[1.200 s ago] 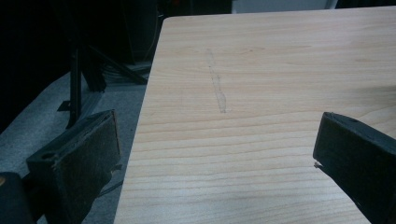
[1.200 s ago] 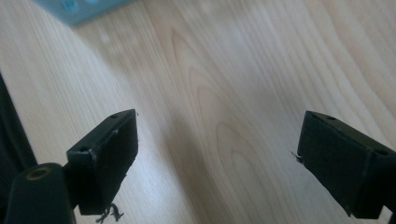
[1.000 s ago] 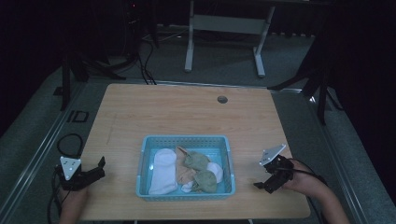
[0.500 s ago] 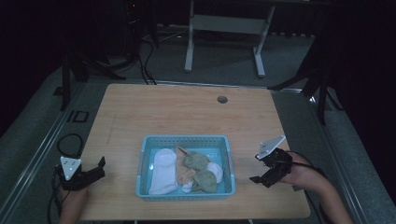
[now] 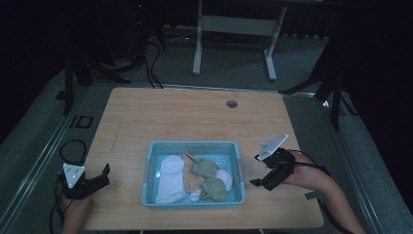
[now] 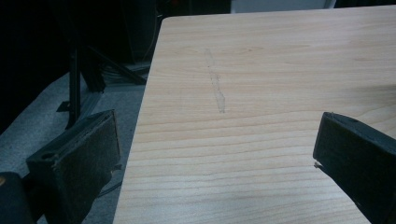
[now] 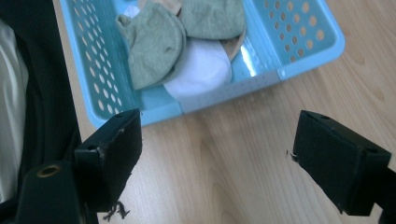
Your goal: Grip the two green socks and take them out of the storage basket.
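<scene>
High view: the light blue perforated plastic basket (image 5: pixel 194 147) sits near the front middle of the pale wooden table (image 5: pixel 195 114), holding white, green and beige socks (image 5: pixel 204 168). The left gripper (image 5: pixel 100 176) rests at the near left edge, jaws apart and empty. The right gripper (image 5: pixel 256 169) hovers just right of the basket, jaws spread.

Left gripper view: bare wood with a faint pencil mark (image 6: pixel 215 84).

Right gripper view: the basket's side wall stands between the jaws and two green socks (image 7: pixel 156 44) over a white one (image 7: pixel 201 67).

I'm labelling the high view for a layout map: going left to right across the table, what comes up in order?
Left tool → blue basket → white sock → green socks → right tool.
</scene>
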`<state>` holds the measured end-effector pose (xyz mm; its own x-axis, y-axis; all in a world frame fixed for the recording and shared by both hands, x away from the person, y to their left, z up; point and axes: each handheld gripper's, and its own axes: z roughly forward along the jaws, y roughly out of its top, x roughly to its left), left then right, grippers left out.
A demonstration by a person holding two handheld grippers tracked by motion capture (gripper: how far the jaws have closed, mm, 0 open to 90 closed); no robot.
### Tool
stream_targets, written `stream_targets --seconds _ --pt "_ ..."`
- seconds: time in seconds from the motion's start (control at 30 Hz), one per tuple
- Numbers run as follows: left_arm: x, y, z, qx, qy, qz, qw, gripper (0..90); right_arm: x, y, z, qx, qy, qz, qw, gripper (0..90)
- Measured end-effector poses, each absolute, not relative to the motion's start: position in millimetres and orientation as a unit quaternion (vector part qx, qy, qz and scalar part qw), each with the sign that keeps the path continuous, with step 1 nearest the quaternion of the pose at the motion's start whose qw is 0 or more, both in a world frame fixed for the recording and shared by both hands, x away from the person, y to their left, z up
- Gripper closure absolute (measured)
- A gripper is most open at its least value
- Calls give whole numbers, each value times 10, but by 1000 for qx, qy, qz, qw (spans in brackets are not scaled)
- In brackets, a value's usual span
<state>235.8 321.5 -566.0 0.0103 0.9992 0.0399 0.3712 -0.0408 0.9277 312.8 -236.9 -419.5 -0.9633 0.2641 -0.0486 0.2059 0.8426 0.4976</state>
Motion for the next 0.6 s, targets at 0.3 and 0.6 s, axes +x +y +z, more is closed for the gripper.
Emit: stream_targets --seconds 0.3,0.6 --pt "2359 3216 -5660 597 574 404 387 4 3143 -2158 -4174 96 961 251 60 203" --pt "2363 3216 -5661 596 574 404 389 4 3168 -1943 -4217 84 963 249 58 211"
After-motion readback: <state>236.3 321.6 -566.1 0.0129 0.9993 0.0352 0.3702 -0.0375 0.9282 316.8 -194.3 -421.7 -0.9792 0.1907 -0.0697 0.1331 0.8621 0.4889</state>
